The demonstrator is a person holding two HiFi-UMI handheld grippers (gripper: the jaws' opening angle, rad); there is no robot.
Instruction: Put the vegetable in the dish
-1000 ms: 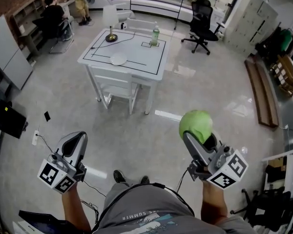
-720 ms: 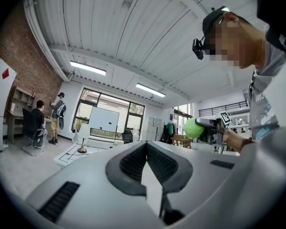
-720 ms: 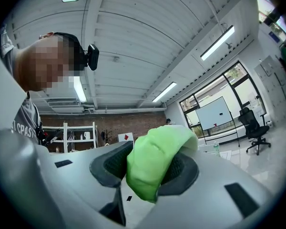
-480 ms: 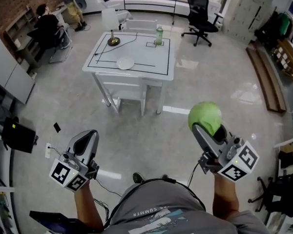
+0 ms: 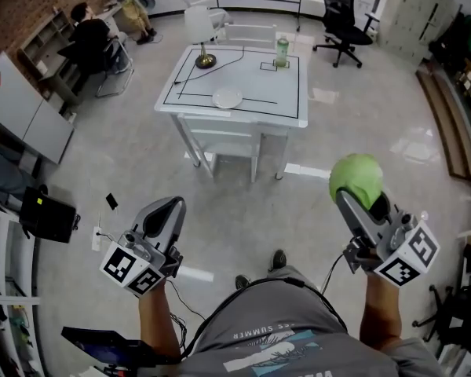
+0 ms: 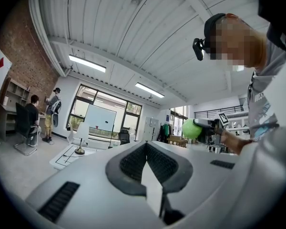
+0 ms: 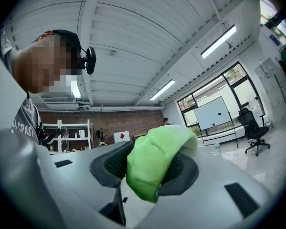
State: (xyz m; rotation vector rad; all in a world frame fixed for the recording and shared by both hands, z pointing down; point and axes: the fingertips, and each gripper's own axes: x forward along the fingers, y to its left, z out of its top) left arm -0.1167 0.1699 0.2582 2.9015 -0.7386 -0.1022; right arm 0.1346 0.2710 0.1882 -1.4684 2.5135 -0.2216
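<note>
- Right gripper (image 5: 355, 199) is clamped on the vegetable (image 5: 356, 177) - a round green head, held in the air at the right of the head view, over bare floor.
- Left gripper (image 5: 167, 208) has its jaws pressed together with nothing between them and is carried level at lower left.
- The dish (image 5: 227, 97) sits on the white table (image 5: 255, 73) in the upper middle, well apart from both grippers - the carry looks under way, with placing not yet started.
- Risk: the vegetable bulges well past the pads in the right gripper view and the grip looks to be on its lower part, so a jolt while walking could slip it out.
- Risk: a round head on a small flat dish may roll off if it is let go high or off-centre.
- Risk: a cable (image 5: 178, 311) trails on the floor near the feet and could snag a step.
- In the way: a white chair (image 5: 224, 136) is tucked in at the near side of the table, right in front of the dish, so the reach probably goes over it or from the side.
- Also on the table: a lamp (image 5: 204, 56) at the far left and a bottle (image 5: 282, 50) at the far right, both clear of the dish.
- Around: a seated person (image 5: 90, 31) at upper left and an office chair (image 5: 341, 6) at the top, neither near the path.
</note>
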